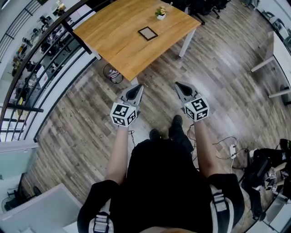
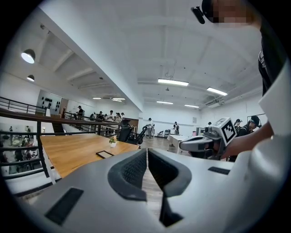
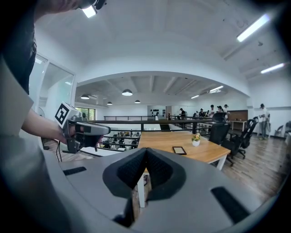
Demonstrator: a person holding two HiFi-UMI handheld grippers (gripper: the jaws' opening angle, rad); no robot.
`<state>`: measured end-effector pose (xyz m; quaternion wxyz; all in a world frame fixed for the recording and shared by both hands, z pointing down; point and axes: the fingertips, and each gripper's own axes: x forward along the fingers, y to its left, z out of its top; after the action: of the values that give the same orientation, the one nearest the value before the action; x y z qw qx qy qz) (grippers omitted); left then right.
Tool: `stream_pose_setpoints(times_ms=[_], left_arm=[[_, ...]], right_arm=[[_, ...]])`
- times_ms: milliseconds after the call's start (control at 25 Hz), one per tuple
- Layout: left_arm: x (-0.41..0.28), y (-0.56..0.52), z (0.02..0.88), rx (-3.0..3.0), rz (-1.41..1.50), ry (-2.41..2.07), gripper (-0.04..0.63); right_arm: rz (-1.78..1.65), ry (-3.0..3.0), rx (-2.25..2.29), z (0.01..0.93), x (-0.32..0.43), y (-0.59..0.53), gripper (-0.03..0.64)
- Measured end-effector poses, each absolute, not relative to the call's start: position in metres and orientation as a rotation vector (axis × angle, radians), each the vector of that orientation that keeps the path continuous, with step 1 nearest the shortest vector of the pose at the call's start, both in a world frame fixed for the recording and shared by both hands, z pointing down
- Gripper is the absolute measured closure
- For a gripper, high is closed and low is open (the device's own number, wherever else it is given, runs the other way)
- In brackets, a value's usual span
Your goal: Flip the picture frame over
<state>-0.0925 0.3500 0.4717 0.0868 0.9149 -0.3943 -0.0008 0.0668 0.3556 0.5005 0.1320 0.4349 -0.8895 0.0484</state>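
Lying flat on the table [image 1: 109, 41] near a small potted plant [image 1: 160, 13], the picture frame [image 1: 148, 33] is being left untouched while the left gripper [image 1: 136, 89] and right gripper [image 1: 179, 86] are being held clenched and empty, well short of it, probably because the table is not yet within reach.

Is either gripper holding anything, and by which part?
Nothing is held. The left gripper and right gripper are both shut and empty; the picture frame lies on the table.
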Motion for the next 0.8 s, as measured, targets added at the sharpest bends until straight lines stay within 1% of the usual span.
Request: stream_pose_setpoints(times_ms=[280,800], left_arm=[[-0.083,0.360,0.475,2.772,0.021,-1.116,0.569],[-0.069,0.364,0.482,2.765,0.037,-1.104,0.568]], right_arm=[[0.184,-2.570,1.277,0.517,0.071,0.368,0.609],[0.208,-2.585,1.311,0.515,0.074,0.368,0.609]])
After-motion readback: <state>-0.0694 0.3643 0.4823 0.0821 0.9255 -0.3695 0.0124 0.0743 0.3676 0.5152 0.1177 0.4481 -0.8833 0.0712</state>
